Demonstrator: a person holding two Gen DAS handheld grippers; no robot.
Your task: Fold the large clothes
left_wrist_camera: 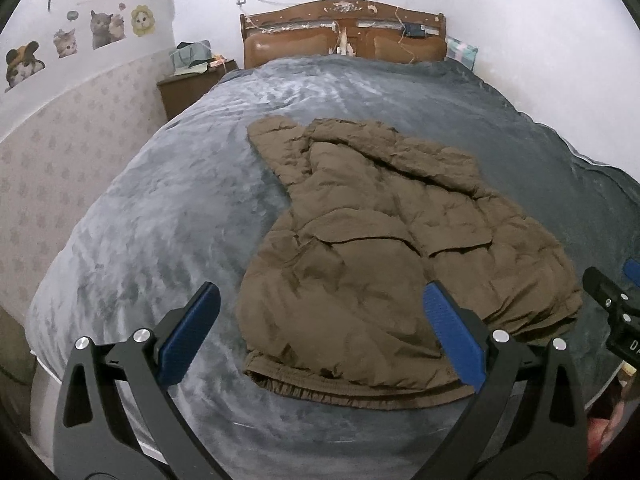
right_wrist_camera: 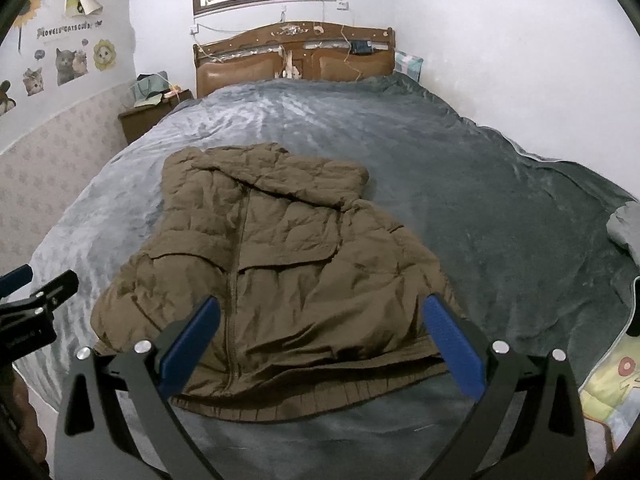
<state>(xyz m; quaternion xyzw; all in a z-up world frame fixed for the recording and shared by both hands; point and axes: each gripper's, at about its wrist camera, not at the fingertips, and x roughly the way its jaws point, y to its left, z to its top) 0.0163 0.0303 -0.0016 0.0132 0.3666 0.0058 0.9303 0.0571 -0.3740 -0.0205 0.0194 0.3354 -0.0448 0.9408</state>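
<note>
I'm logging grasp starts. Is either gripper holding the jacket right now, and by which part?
Nothing is held. The left gripper and right gripper both hang open above the brown puffer jacket's hem.

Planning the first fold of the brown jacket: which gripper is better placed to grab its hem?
Right gripper, marginally: its open jaws straddle the jacket hem; the left gripper sits off the hem's left corner.

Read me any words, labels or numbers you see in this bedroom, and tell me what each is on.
"LOVELY CATS...": wall sticker banner above the cat stickers; its ending is too blurred to read.
"D...": white print on the right gripper's body, cut off at the picture's edge.
White print on the left gripper's body: too small to read.
Brown puffer jacket: no readable label.
</note>
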